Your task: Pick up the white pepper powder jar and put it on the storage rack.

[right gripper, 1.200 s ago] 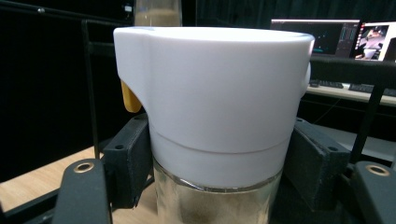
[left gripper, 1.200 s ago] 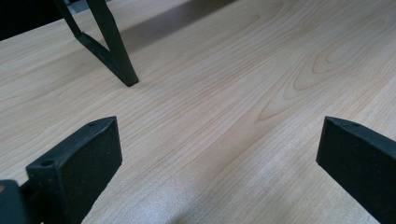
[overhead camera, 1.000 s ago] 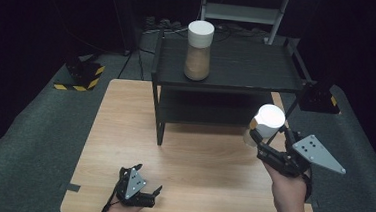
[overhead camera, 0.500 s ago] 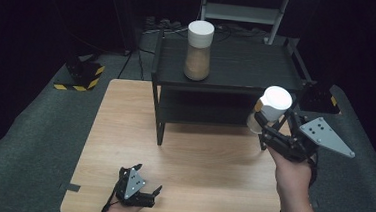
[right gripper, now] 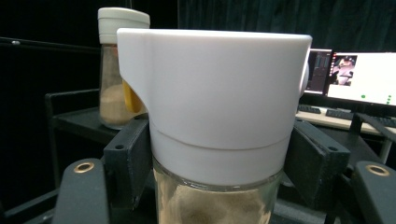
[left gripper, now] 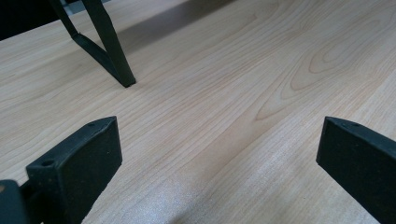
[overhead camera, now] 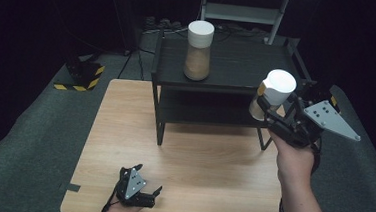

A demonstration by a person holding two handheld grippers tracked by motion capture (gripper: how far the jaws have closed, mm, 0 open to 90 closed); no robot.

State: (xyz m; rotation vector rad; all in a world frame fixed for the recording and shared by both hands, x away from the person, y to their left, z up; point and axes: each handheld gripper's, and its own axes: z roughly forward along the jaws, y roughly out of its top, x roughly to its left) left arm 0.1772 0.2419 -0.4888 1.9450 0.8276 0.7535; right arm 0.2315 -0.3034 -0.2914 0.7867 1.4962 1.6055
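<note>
A glass jar [overhead camera: 272, 94] with a white lid and tan powder inside is held in the air by my right gripper [overhead camera: 275, 117], shut on it, just right of the black shelf's [overhead camera: 228, 76] top front corner. Up close in the right gripper view, the jar [right gripper: 212, 107] sits between both jaws. A second, like jar [overhead camera: 199, 49] stands upright on the shelf top, also seen behind the held one as the second jar [right gripper: 114, 70]. My left gripper [overhead camera: 145, 193] rests open near the front edge of the wooden table [overhead camera: 124, 126], its jaws wide apart over bare table wood [left gripper: 224, 116].
The black two-level shelf stands at the back of the table; one shelf leg [left gripper: 112, 51] meets the wood ahead of the left gripper. A yellow-and-black striped object [overhead camera: 80, 76] lies on the grey floor at left. Monitors [right gripper: 355, 74] glow behind the held jar.
My right gripper has lifted the jar up and away from me, from beside the shelf's lower level to the height of its top. The left gripper has stayed put.
</note>
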